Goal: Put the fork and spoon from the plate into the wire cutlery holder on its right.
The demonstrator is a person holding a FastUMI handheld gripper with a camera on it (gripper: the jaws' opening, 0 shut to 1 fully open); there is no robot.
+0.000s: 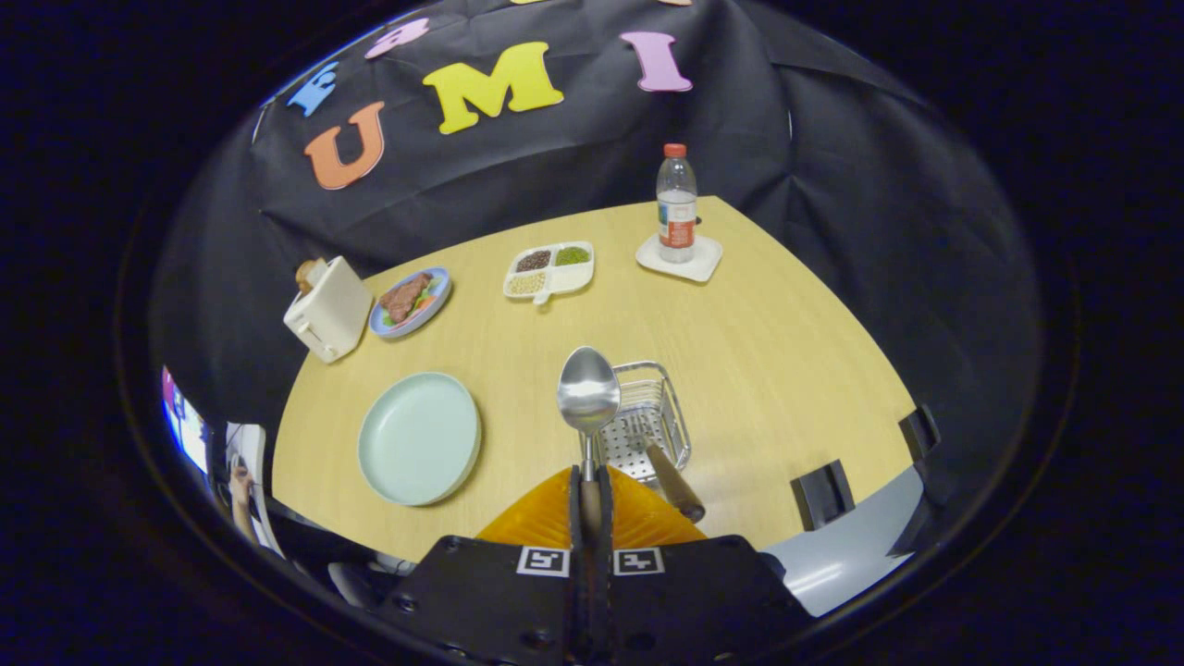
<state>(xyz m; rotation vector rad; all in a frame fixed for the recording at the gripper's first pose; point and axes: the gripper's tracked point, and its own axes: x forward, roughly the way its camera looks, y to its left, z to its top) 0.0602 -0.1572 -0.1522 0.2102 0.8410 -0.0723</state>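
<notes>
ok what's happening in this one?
A person is moving cutlery with a handheld tool. It is shut on the spoon, held by its handle with the bowl pointing forward above the table. The fork is already in the wire cutlery holder, wooden handle sticking out. The pale green plate to the holder's left is empty. So one piece is done, and the spoon is in hand just left of the holder, not yet in it.

Toaster, steak plate, bottle
</notes>
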